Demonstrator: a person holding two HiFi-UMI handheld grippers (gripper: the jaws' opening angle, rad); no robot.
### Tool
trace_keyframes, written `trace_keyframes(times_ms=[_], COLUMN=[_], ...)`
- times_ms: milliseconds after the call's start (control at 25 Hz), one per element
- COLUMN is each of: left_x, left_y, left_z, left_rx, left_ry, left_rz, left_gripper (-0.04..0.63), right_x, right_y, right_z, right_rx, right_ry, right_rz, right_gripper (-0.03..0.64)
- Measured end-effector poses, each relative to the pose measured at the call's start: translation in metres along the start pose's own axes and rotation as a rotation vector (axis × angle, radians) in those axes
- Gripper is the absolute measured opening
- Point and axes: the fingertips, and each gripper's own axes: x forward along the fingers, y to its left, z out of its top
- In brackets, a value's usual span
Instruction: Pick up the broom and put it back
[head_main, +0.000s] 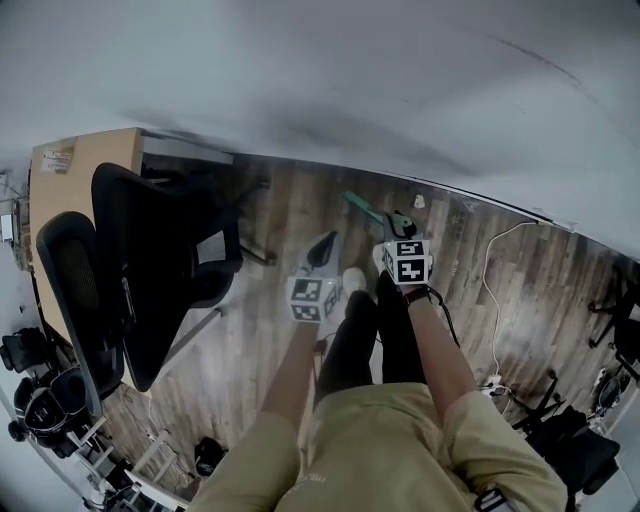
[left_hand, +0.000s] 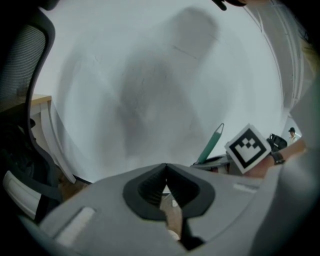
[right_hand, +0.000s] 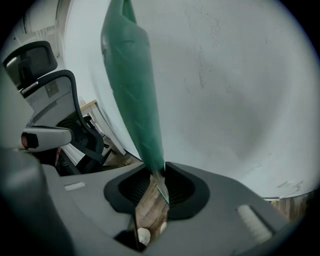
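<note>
Pinching the broom (right_hand: 132, 85) by its green handle, the R gripper (right_hand: 156, 175) is clamping it w/ only the tips of its jaws, so the hold is looking thin. In the head view the handle (head_main: 362, 208) is slanting out from the R gripper (head_main: 398, 228) toward the wall (head_main: 400, 80), w/ its far end sitting close to the wall's foot. The bristle end isn't showing in any view.

The L gripper (head_main: 325, 248) is hanging a bit farther from the wall, w/ its jaws pressed together on nothing (left_hand: 165, 172). It's giving no 2nd support, and the handle (left_hand: 210, 145) is standing apart from it.

Risks, as I'm judging them:
- Handle is prob. going to pivot or slide in that tip pinch, b/c one narrow contact is carrying all the wt.
- Far end is sitting so near the wall that any tilt is likely knocking it there and levering it out of the jaws.
- Black office chair (head_main: 150, 270) is standing along the wall; a wide swing that way is risking a snag.
- White cable (head_main: 487, 270) is trailing out from the wall across the floor, so it's threatening to catch a foot or the broom.
</note>
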Motion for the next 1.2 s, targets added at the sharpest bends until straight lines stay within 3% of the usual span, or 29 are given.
trace_keyframes(times_ms=[440,1040,1200], left_x=[0.032,0.022,0.019], left_y=[0.022,0.03,0.025], left_z=[-0.017,-0.032,-0.039], left_rx=[-0.025,-0.041,-0.047], left_ry=[0.02,0.047,0.056], left_rz=[0.028,0.06,0.057], left_gripper=[0.0,0.0,0.0], right_x=[0.081,0.119,0.119], right_y=[-0.016,-0.066,-0.078], right_z=[0.025,0.053,0.047], right_rx=[-0.037,0.172,0.259], right_ry=[0.032,-0.008,-0.017], right_rz=[0.083,0.026,0.026], right_gripper=[0.091,0.094,0.13])
